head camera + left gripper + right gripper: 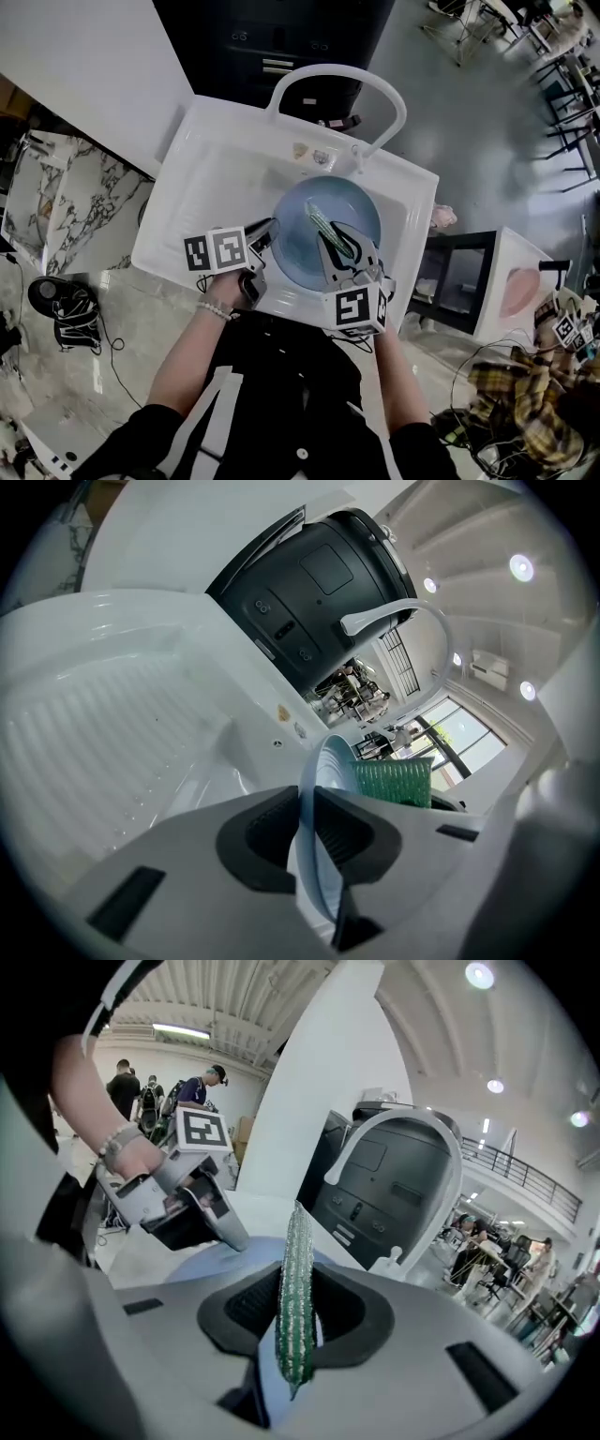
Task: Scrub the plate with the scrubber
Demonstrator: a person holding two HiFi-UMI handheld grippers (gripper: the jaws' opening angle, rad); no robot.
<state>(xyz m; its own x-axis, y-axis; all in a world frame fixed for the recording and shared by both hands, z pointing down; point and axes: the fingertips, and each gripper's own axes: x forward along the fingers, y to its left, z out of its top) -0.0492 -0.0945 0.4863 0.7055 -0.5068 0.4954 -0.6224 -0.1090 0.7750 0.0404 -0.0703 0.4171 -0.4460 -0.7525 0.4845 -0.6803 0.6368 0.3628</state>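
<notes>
Blue plate (298, 217) is being held over the white sink (202, 192), tilted up on its edge. Its near rim is being pinched by the left gripper (309, 829). In the left gripper view the rim is being seen edge-on between the two dark pads, both pressing on it. Green scrubber (298, 1241) is being clamped, thin edge up, by the right gripper (295, 1305), with the jaws closed on it. In the head view the scrubber is being laid against the plate's face near its centre. The right gripper is being kept over the plate's right half, the left gripper at its left rim. White faucet (380, 98) is being seen arching behind the basin.
</notes>
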